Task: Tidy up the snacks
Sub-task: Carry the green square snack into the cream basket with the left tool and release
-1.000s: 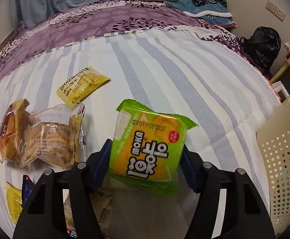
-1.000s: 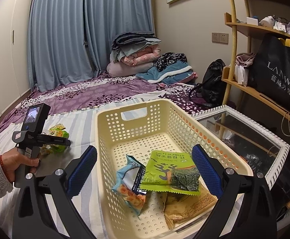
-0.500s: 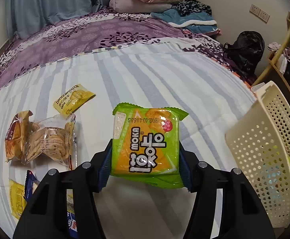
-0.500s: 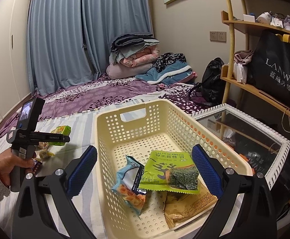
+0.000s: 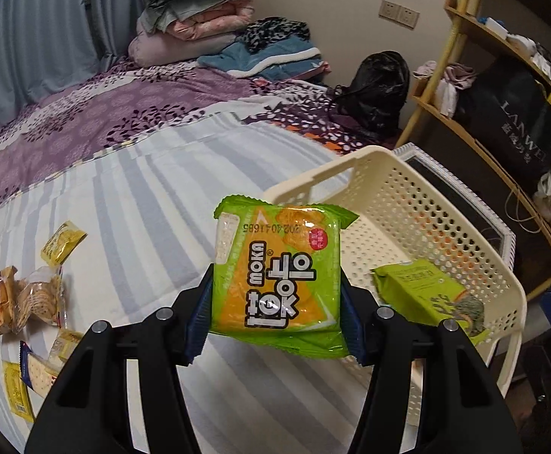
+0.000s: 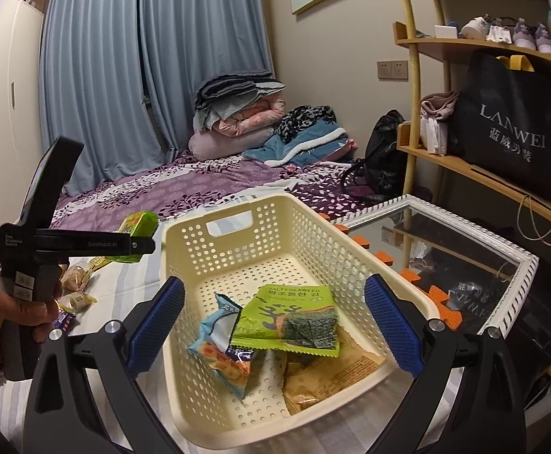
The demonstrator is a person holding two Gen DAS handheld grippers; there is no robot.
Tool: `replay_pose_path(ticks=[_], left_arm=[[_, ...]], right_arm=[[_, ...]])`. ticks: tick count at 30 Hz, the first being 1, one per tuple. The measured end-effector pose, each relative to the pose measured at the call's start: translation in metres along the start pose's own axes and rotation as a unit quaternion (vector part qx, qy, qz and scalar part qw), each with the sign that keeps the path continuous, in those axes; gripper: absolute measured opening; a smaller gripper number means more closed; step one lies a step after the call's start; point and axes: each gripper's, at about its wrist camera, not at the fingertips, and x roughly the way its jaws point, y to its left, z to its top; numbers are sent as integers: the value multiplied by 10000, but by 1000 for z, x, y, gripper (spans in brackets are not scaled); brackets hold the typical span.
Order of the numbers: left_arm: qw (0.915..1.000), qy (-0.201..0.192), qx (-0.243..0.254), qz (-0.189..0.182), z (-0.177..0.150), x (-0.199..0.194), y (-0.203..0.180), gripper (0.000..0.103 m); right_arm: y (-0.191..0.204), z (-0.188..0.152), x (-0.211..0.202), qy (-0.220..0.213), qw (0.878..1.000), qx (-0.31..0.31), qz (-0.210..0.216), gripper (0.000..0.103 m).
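Observation:
My left gripper (image 5: 275, 314) is shut on a green and orange snack packet (image 5: 279, 276), held in the air just left of the cream basket (image 5: 407, 196). From the right wrist view the same packet (image 6: 139, 223) shows at the left gripper's tip, close to the basket's far left corner (image 6: 169, 230). My right gripper (image 6: 271, 325) hovers wide open over the basket's near end, with nothing between its fingers. Inside the basket lie a green seaweed packet (image 6: 290, 317), a light blue packet (image 6: 222, 344) and a tan packet (image 6: 320, 374).
Several loose snacks stay on the striped bedsheet at the left: a clear bag of biscuits (image 5: 33, 299), a yellow packet (image 5: 61, 242), small packets (image 5: 29, 374). A framed mirror (image 6: 464, 249) lies right of the basket, beside wooden shelves (image 6: 475, 174). A hand (image 6: 14, 317) grips the left tool.
The left gripper has risen and swung right with the green packet, from over the bedsheet to the basket's left side. The right gripper has barely shifted.

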Motion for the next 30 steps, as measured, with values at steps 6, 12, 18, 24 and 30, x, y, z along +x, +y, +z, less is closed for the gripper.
replay_pose_path(ticks=[6, 12, 18, 24, 30], left_arm=[[9984, 50, 456, -329, -1, 3, -49, 59], [9967, 149, 683, -414, -5, 7, -74, 59], [9971, 36, 733, -207, -4, 3, -77, 89], [9967, -85, 801, 49, 0, -7, -72, 92], [9938, -298, 956, 472, 1, -20, -68, 98]], right_arm=[[-9, -2, -8, -23, 9999, 61, -117, 95], [-16, -3, -11, -13, 9997, 137, -181, 95], [-15, -1, -12, -34, 9997, 144, -189, 95], [-9, 1, -14, -60, 9998, 95, -147, 95], [-2, 3, -16, -72, 9999, 29, -92, 95]])
